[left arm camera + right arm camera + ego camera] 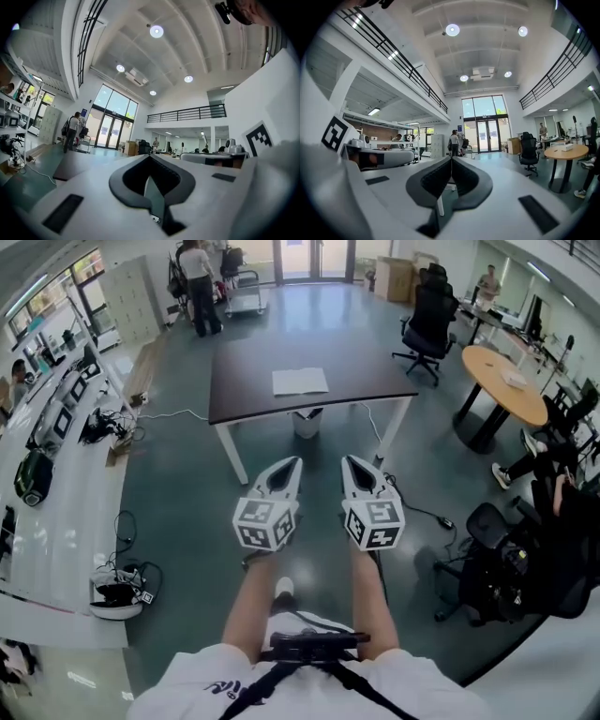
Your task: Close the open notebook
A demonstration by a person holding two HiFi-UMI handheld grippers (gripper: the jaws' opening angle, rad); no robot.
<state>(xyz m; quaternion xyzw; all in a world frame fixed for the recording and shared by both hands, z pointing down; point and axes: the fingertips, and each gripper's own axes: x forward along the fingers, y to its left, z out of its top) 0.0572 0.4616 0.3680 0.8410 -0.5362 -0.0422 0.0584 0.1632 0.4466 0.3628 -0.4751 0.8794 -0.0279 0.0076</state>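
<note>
The open notebook lies white and flat on a dark rectangular table, well ahead of me across the floor. I hold both grippers side by side at waist height, pointing level toward that table and far short of it. My left gripper is shut with nothing in it, its jaws meeting at a point in the left gripper view. My right gripper is shut and empty too. The dark table shows low at the left of the left gripper view, where the notebook is not visible.
A white bin stands under the table. A black office chair and a round wooden table are at the right. Long white benches with gear line the left; cables lie on the floor. A person stands far back.
</note>
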